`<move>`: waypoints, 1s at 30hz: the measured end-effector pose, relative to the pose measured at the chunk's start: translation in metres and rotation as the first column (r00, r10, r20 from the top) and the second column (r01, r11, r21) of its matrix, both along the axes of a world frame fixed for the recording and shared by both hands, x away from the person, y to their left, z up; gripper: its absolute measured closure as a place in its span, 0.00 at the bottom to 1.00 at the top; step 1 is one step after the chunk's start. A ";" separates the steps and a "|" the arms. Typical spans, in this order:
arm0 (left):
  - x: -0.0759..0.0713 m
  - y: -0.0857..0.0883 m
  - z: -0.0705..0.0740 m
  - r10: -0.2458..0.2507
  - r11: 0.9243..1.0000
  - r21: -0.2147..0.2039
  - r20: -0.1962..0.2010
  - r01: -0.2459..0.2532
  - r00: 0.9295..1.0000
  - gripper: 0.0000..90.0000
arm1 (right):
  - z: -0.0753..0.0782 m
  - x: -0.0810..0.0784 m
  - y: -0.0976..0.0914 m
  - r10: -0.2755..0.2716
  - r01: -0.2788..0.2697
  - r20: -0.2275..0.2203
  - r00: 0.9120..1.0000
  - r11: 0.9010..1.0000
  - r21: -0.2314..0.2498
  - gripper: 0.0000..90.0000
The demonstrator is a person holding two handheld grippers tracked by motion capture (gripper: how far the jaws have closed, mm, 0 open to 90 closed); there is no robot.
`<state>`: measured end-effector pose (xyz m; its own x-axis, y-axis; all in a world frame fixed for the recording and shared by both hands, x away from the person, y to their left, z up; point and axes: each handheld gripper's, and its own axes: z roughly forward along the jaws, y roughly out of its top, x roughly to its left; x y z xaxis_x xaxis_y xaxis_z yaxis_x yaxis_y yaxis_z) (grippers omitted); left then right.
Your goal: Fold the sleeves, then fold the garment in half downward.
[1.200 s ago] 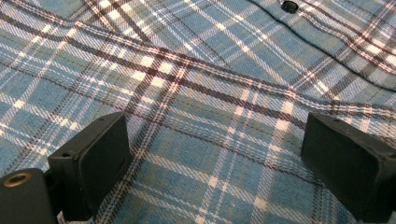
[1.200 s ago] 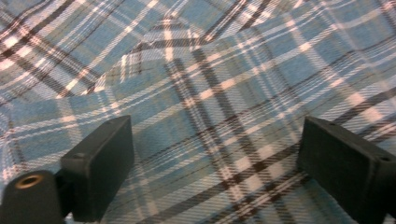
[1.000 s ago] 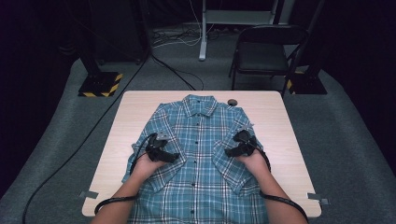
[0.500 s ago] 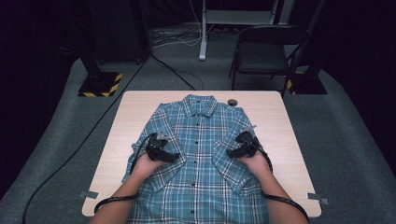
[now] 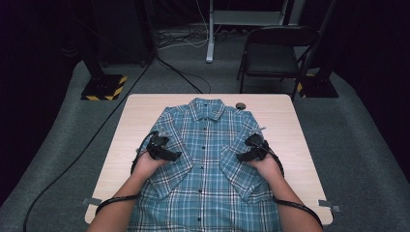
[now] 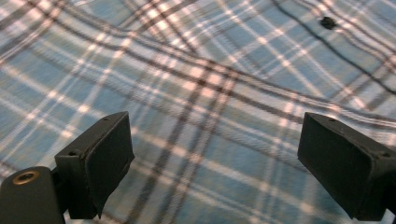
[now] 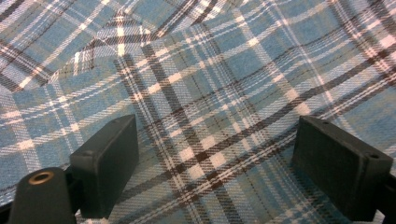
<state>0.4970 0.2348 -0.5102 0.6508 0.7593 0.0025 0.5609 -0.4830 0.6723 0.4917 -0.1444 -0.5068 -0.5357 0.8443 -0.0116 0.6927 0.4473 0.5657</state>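
Note:
A blue plaid shirt [image 5: 208,164] lies buttoned and face up on the wooden table [image 5: 140,111], collar at the far side and sleeves folded in over the front. My left gripper [image 5: 175,155] hovers over the shirt's left half, pointing toward the button line. In the left gripper view its jaws [image 6: 215,158] stand open over flat plaid cloth [image 6: 205,70], with a dark button [image 6: 328,21] farther off. My right gripper [image 5: 240,157] mirrors it on the right half. Its jaws [image 7: 215,158] are open and have just closed slightly, with cloth [image 7: 210,70] below them and none pinched.
A small dark round object [image 5: 240,105] sits on the table just right of the collar. Bare wood borders the shirt on both sides. Beyond the table stand a black folding chair [image 5: 275,53] and stand bases, with cables [image 5: 179,72] across the grey floor.

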 end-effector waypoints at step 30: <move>0.018 0.021 -0.008 0.100 0.994 0.041 -0.037 -0.098 0.994 0.10 | 0.012 0.022 -0.013 -0.053 0.053 -0.009 0.999 0.998 0.036 0.26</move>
